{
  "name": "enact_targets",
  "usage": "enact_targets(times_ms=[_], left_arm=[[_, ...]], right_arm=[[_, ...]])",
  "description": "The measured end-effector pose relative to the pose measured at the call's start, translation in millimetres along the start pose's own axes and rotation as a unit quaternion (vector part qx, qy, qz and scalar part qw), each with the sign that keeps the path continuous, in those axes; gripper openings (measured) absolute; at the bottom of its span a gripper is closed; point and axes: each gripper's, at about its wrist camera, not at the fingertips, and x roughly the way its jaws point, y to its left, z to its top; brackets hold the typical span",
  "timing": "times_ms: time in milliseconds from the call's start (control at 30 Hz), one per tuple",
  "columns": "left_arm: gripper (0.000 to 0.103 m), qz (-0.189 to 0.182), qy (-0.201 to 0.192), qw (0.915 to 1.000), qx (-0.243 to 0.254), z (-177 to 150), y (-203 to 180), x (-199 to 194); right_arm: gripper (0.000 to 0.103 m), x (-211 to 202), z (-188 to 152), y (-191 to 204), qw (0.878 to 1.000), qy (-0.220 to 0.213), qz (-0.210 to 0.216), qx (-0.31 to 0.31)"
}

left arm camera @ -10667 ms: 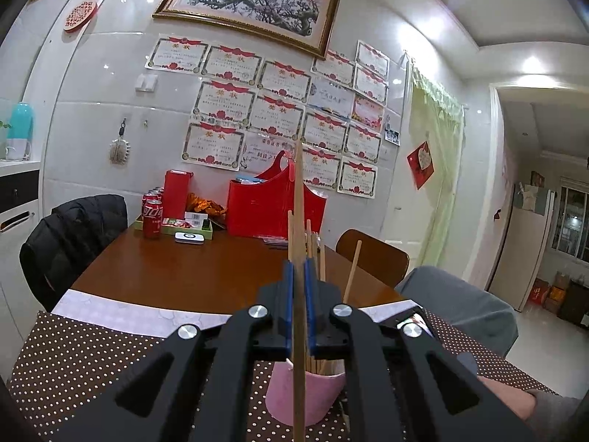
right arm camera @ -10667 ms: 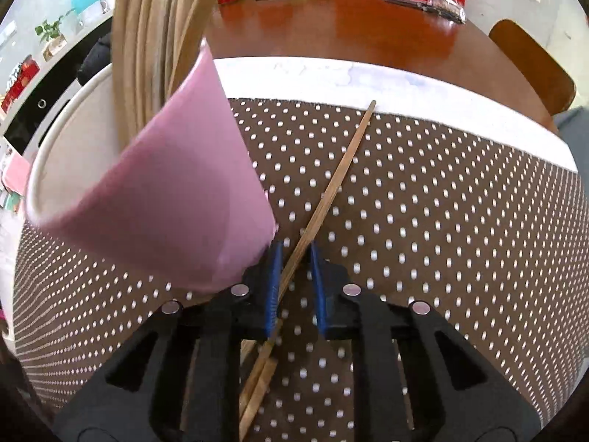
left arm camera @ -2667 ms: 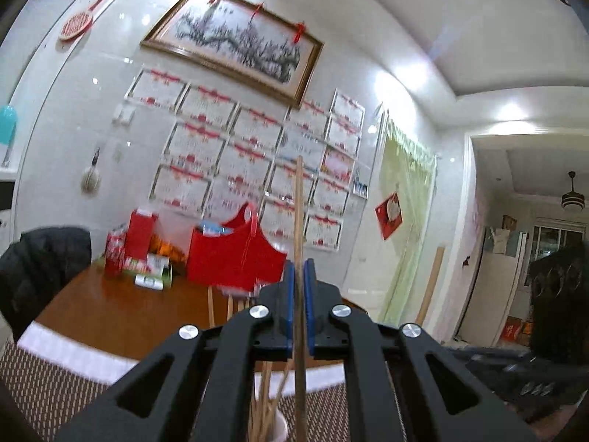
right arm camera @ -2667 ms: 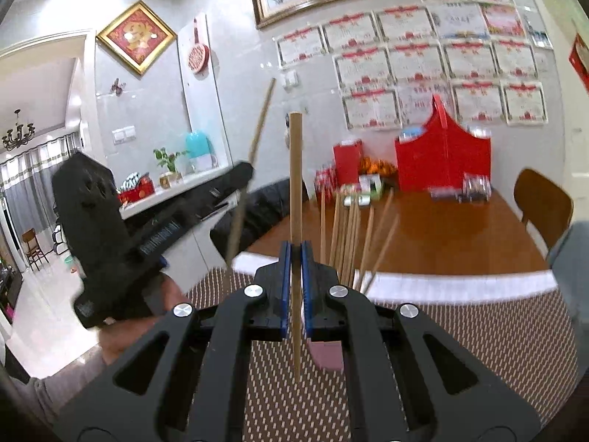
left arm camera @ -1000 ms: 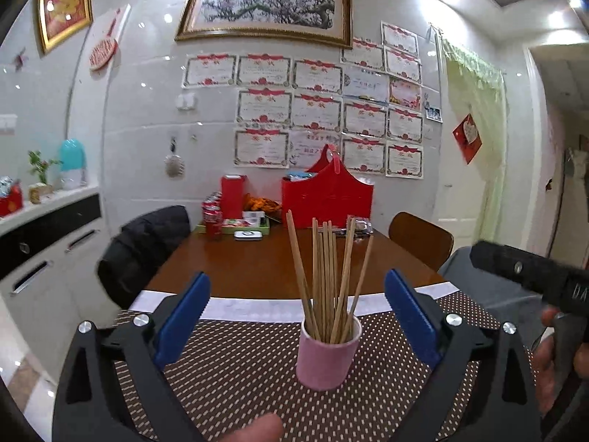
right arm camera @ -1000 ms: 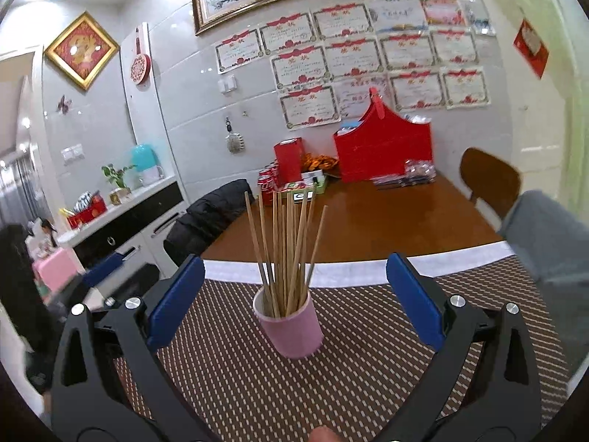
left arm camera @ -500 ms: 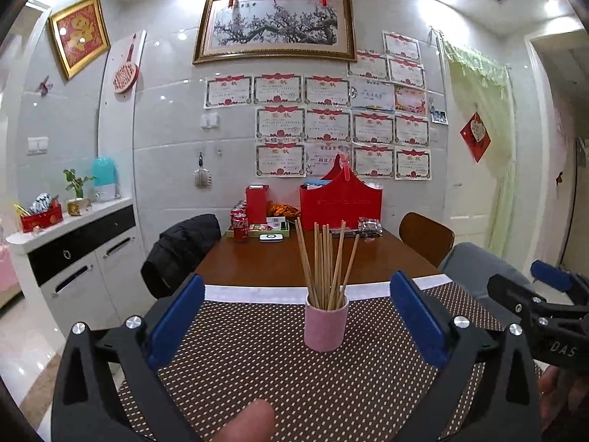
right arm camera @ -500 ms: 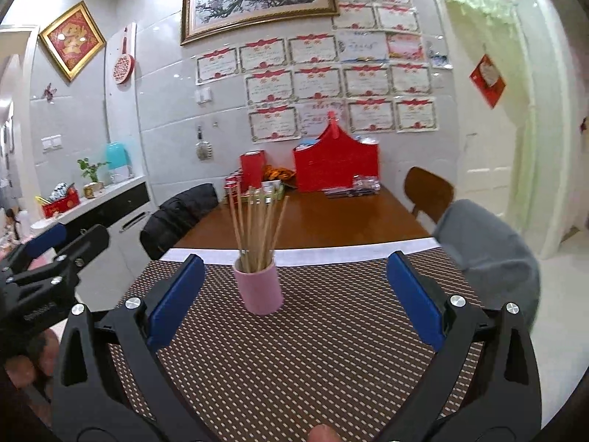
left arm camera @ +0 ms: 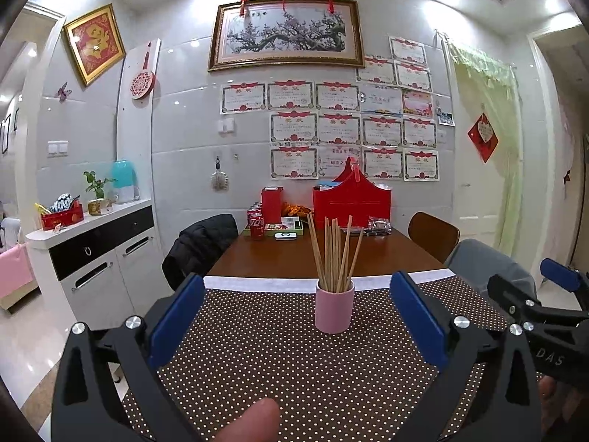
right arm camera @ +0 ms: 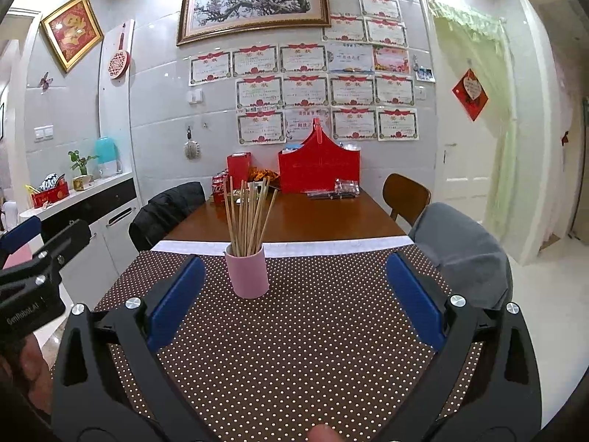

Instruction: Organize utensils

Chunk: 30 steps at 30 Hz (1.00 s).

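two chairs (left arm camera: 432,234), red bag (left arm camera: 351,202) behind cup (left arm camera: 334,310)

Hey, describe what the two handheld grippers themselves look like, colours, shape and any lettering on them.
Both match: the left gripper and right gripper have matte black angular frames with cut-out openings and silver round bolt heads. Their fingers carry flat blue pads. Seen from the side, the right one's body shows white lettering, partly legible as "DAS"; the left one's reads roughly "GenRobot.AI". No cables or sleeves are visible.
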Motion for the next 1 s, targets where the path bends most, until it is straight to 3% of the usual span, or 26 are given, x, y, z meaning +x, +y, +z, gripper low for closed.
enact_targets(times_ms=[400, 1000], left_arm=[[0.099, -0.011, 0.019, 0.9996, -0.015, -4.7, 3.5, 8.6], [0.099, -0.028, 0.012, 0.9992, -0.026, -3.8, 4.4, 4.7]], right_arm=[[0.097, 0.2, -2.6, 5.5, 1.0, -0.001, -0.011, -0.005], [0.097, 2.7, -4.8, 3.8, 1.0, -0.001, -0.017, 0.002]])
